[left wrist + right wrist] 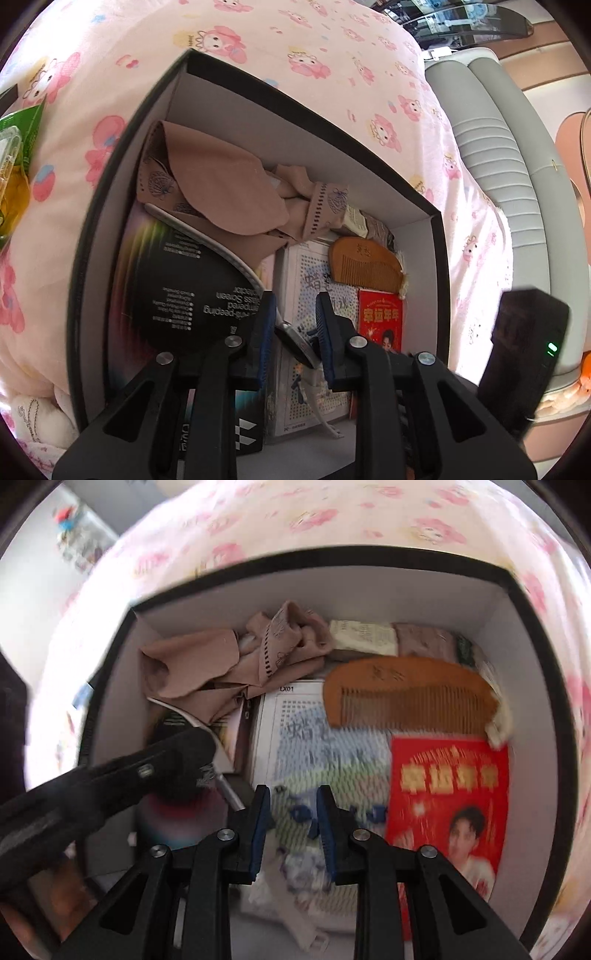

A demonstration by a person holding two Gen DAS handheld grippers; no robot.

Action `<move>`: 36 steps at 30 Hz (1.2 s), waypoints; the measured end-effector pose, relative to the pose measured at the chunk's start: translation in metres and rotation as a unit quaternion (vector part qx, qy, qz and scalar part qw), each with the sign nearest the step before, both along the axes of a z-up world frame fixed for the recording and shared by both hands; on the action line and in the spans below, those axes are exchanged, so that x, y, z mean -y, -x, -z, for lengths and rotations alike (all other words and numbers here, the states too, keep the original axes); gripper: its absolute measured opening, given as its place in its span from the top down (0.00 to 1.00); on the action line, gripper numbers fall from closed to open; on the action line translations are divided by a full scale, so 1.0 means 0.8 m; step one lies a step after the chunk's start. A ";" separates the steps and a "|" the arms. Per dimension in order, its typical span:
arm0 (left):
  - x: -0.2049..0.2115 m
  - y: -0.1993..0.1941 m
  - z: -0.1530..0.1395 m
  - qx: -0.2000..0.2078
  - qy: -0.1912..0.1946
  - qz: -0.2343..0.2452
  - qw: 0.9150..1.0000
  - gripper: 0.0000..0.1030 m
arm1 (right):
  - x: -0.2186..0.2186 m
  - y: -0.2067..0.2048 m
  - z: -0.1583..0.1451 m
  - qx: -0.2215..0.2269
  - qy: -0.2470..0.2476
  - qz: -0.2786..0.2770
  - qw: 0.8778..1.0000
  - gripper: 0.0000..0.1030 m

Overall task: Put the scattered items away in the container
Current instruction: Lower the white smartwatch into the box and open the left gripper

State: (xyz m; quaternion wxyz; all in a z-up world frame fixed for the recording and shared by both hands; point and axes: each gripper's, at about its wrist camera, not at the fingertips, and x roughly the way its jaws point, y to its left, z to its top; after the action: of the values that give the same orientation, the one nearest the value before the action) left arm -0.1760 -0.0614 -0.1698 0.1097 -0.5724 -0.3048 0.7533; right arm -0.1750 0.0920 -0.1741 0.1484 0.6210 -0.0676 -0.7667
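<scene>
A black box (pixel 122 206) with white inner walls sits on the pink bed cover. It holds a beige cloth (pixel 221 192), a black screen-protector pack (pixel 177 291), a wooden comb (pixel 365 266), a red envelope (pixel 380 317) and a white dotted packet (pixel 306 753). My left gripper (pixel 295 332) hangs low inside the box. A small silver-rimmed thing like a watch (pixel 295 345) lies aslant between its blue pads, its pale strap trailing onto the packet. My right gripper (pixel 291 812) hovers over the dotted packet, its pads slightly apart with nothing between them.
A green packet (pixel 18 158) lies on the bed cover left of the box. A grey padded headboard (pixel 509 166) runs along the right. A white plush toy (pixel 37 417) rests at the lower left. The left tool's black frame (pixel 110 786) reaches into the box.
</scene>
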 end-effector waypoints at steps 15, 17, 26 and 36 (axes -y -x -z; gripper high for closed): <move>-0.003 -0.005 0.004 0.014 -0.004 0.000 1.000 0.74 | -0.049 -0.017 -0.018 0.023 0.095 0.081 0.992 0.78; 0.002 -0.009 -0.004 -0.001 -0.011 -0.009 1.000 0.74 | -0.053 -0.011 -0.017 0.027 0.089 0.085 0.992 0.78; -0.034 0.015 -0.007 -0.006 0.001 0.035 0.999 0.74 | -0.057 -0.026 0.008 0.081 0.151 0.098 0.980 0.78; -0.004 -0.009 0.015 0.039 -0.046 0.026 0.998 0.74 | -0.082 -0.021 0.012 0.080 0.179 0.167 0.966 0.76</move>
State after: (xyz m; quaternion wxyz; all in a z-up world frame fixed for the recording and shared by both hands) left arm -0.1684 -0.0583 -0.1817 0.1434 -0.6039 -0.3276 0.7123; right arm -0.1581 0.1578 -0.1839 0.1206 0.6236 -0.3183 -0.7038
